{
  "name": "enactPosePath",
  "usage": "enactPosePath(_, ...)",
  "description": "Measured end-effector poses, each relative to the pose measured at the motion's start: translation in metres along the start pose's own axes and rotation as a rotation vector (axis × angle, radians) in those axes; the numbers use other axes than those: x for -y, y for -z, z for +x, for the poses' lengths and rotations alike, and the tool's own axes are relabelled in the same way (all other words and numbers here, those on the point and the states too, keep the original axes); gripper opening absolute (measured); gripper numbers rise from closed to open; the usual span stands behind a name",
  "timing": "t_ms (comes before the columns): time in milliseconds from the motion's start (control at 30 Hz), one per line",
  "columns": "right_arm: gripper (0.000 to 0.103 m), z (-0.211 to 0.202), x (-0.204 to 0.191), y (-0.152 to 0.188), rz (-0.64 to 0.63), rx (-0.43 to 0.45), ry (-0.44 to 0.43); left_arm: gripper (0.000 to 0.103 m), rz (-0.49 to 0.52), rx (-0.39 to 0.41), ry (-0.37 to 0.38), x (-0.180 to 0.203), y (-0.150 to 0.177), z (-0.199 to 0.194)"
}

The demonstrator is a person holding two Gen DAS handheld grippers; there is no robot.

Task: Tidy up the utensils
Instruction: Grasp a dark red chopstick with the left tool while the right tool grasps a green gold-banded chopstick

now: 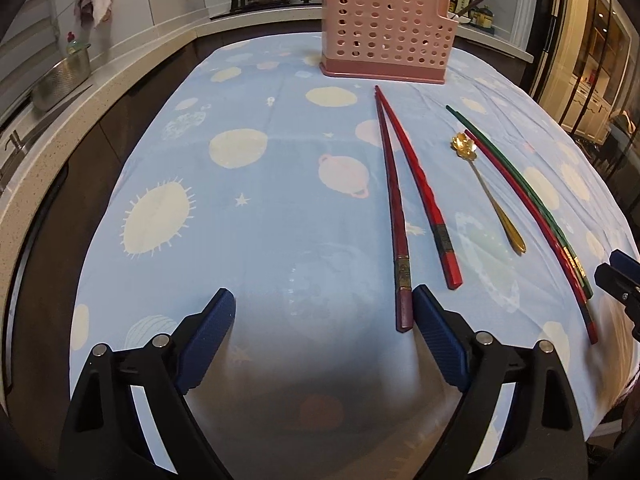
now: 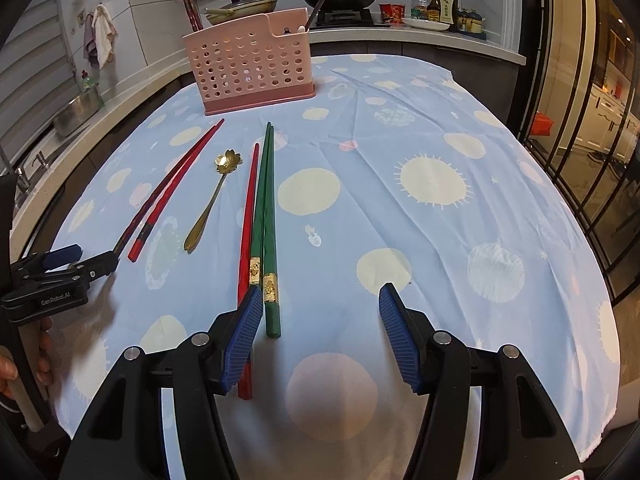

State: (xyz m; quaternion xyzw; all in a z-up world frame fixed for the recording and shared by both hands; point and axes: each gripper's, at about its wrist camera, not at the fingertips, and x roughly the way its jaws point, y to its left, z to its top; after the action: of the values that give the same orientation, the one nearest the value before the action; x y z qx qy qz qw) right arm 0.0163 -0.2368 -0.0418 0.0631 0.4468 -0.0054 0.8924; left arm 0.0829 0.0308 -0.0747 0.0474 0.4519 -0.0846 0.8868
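While near the table's [image 2: 400, 128] far edge, pink holder [image 2: 252, 68] keeps red chopsticks [image 2: 192, 12] and a long handle. Reads "GenRobot.AI" on left gripper [image 1: 324, 312]. Both grippers spread, right gripper [image 2: 316, 308] too, pinching nothing. Chopsticks [image 1: 404, 184], gold spoon [image 2: 212, 200] lying mid-cloth.

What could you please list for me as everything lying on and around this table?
Pink perforated plastic utensil holder: one, far end of table, on the blue patterned tablecloth.
Dark red chopsticks: two, left group.
Gold flower-bowled spoon: one, middle.
Green chopsticks: two, side by side.
Single red chopstick: one, beside the green pair.
Pans: two, on the stove behind.
Bottles: several, back counter.
Left gripper: open, empty.
Right gripper: open, empty.
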Motion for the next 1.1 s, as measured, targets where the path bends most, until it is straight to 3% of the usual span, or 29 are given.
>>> enactPosePath(167, 0.037, 0.009, -0.003, 0.001, -0.009, -0.022, -0.012, 0.074, 0.018, 0.01, 0.024, 0.008, -0.003, 0.001)
enactPosePath(333, 0.024, 0.01, -0.01, -0.003, -0.033, -0.023, -0.022, 0.061, 0.037, 0.022, 0.049, 0.018, -0.01, 0.005)
enactPosePath(833, 0.017, 0.021, -0.019, -0.004, -0.065, -0.038, -0.035, 0.038, 0.04, 0.034, 0.099, 0.021, -0.013, 0.006)
enactPosePath(933, 0.007, 0.022, -0.021, -0.007, -0.07, -0.037, -0.041, 0.024, 0.046, 0.032, 0.122, 0.025, -0.014, 0.006)
enactPosePath(1000, 0.007, 0.022, -0.021, -0.007, -0.069, -0.037, -0.042, 0.007, 0.044, 0.021, 0.153, 0.025, -0.015, 0.006)
enactPosePath(1100, 0.007, 0.017, -0.02, -0.008, -0.058, -0.032, -0.049, 0.007, 0.037, 0.013, 0.179, 0.025, -0.013, 0.004)
